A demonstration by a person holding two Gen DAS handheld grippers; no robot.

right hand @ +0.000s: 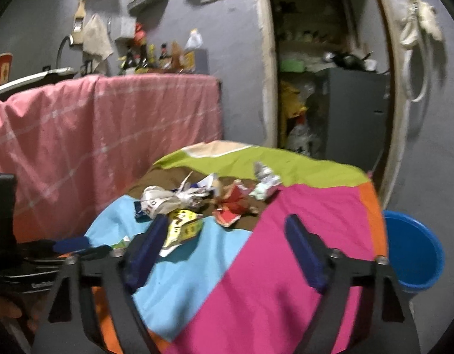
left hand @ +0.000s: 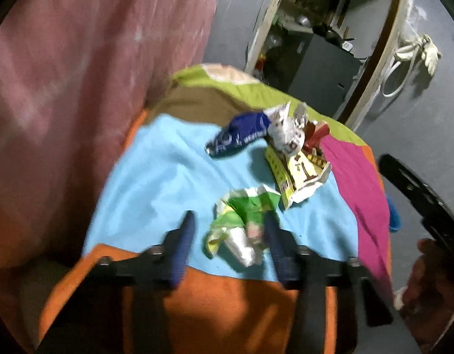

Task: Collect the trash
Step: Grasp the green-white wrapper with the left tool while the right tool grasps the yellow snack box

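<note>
The left gripper [left hand: 230,230] is hovering low over the patchwork cloth [left hand: 156,177] that is covering the counter, its jaws standing wide with a crumpled green-and-white wrapper [left hand: 241,221] lying between the blue fingers [left hand: 185,236]; the wrapper is looking close to the right finger, though the blur is making it hard to tell whether they are touching. Beyond it, a torn yellow carton [left hand: 297,177] is lying flat on the blue patch, with a crushed blue packet [left hand: 241,137] and a ball of white printed paper [left hand: 286,131] sitting just behind, and a red wrapper [left hand: 317,134] beside them. The right gripper [right hand: 227,236] is hanging above the pink patch of the cloth, jaws spread wide and gripping nothing. In its view the pile of trash is sitting near the middle of the counter, with a small pale crumpled piece [right hand: 265,183] lying a little apart to the right. A blue bucket [right hand: 412,253] is standing on the floor just beside the counter's right edge. A pink cloth [right hand: 94,132] is draping over furniture behind
</note>
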